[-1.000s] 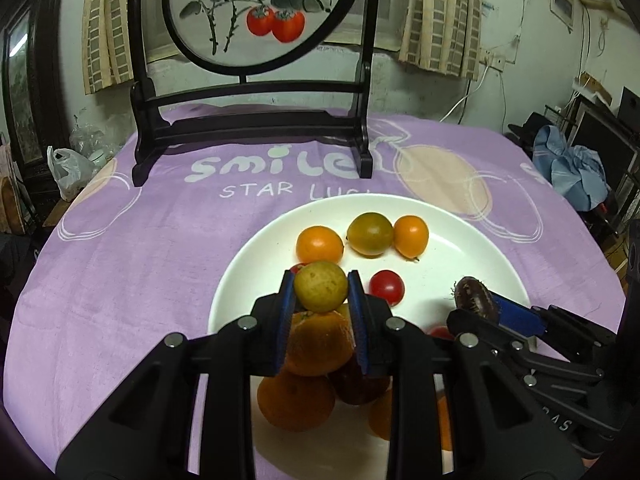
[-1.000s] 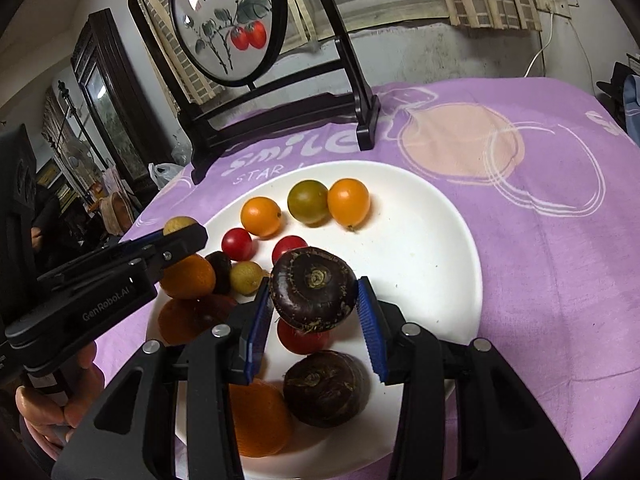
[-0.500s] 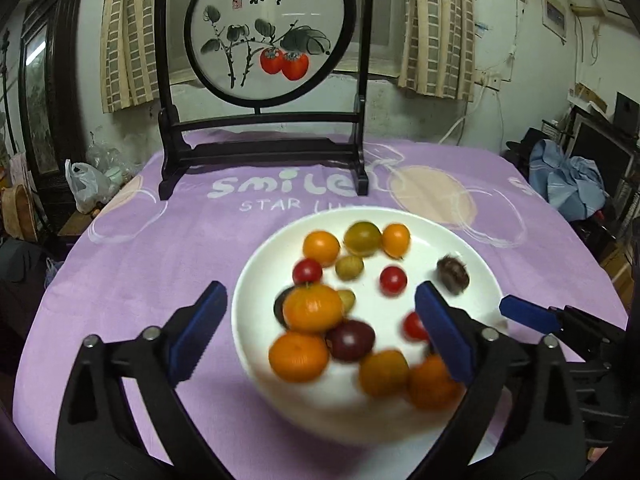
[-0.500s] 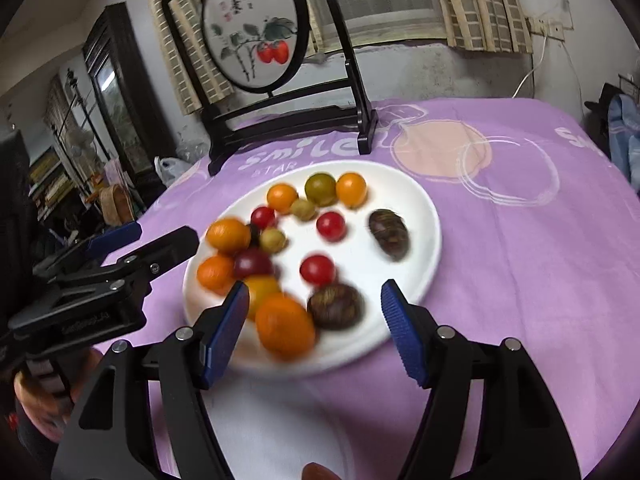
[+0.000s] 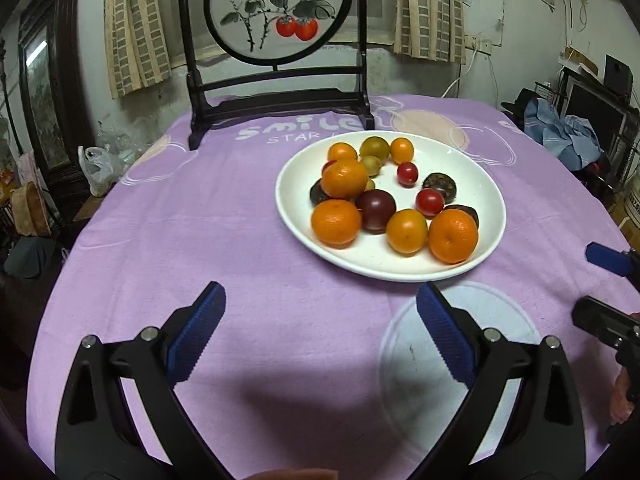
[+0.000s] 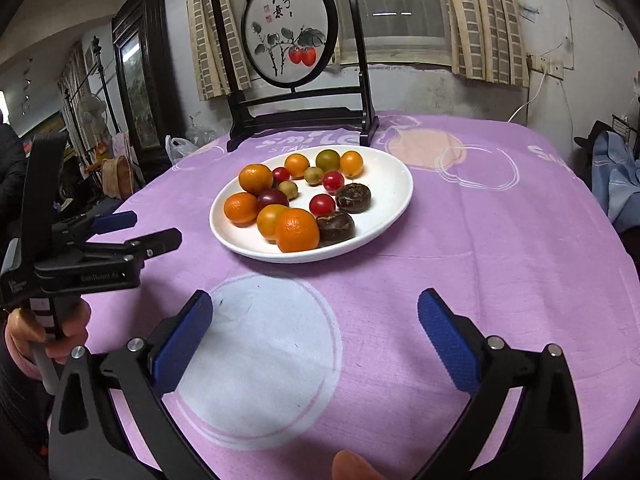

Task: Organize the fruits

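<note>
A white plate (image 5: 486,192) (image 6: 394,184) sits on the purple tablecloth and holds several fruits: oranges (image 5: 335,222) (image 6: 297,229), red cherry tomatoes (image 5: 429,202) (image 6: 322,204), yellow-green tomatoes (image 5: 375,147) (image 6: 327,159) and dark brown fruits (image 5: 439,186) (image 6: 353,197). My left gripper (image 5: 320,316) is open and empty, held back from the plate's near edge; it also shows in the right wrist view (image 6: 134,229) left of the plate. My right gripper (image 6: 316,318) is open and empty, also short of the plate; its fingertips (image 5: 608,258) show at the left wrist view's right edge.
A dark wooden stand with a round persimmon painting (image 5: 278,12) (image 6: 290,46) stands on the table behind the plate. The round table's edge falls off at left and right. Room clutter, a white bag (image 5: 96,166) and blue cloth (image 5: 568,136) lie beyond it.
Both grippers let go of their fruits, the yellow-green one and the dark brown one, onto the plate. Both opened wide and pulled back toward me, away from the plate.
</note>
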### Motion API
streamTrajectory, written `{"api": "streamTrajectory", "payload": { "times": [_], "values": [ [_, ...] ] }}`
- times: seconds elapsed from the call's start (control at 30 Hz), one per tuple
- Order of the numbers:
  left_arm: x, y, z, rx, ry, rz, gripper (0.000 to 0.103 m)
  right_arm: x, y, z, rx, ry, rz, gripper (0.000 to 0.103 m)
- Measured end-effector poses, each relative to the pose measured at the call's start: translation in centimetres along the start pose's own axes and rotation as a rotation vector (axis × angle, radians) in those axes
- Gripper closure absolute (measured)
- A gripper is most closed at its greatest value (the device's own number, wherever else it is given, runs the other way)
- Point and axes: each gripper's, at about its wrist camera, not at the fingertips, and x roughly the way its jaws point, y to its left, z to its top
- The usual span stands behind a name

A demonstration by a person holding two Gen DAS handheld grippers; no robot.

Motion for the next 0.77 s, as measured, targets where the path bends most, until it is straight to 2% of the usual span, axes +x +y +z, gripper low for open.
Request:
{"api": "streamTrajectory", "payload": {
  "times": [0.6,0.77],
  "values": [
    [-0.3,0.5,0.0,-0.013,-0.008,0.037,0.005,1.2,-0.4,-0.6,0.009,0.070,-0.007,0.001],
    [0.1,0.7,0.1,-0.025,0.012,0.038,0.005,1.7,-0.5,-0.8,0.011,0.091,-0.013,0.001]
  ]
}}
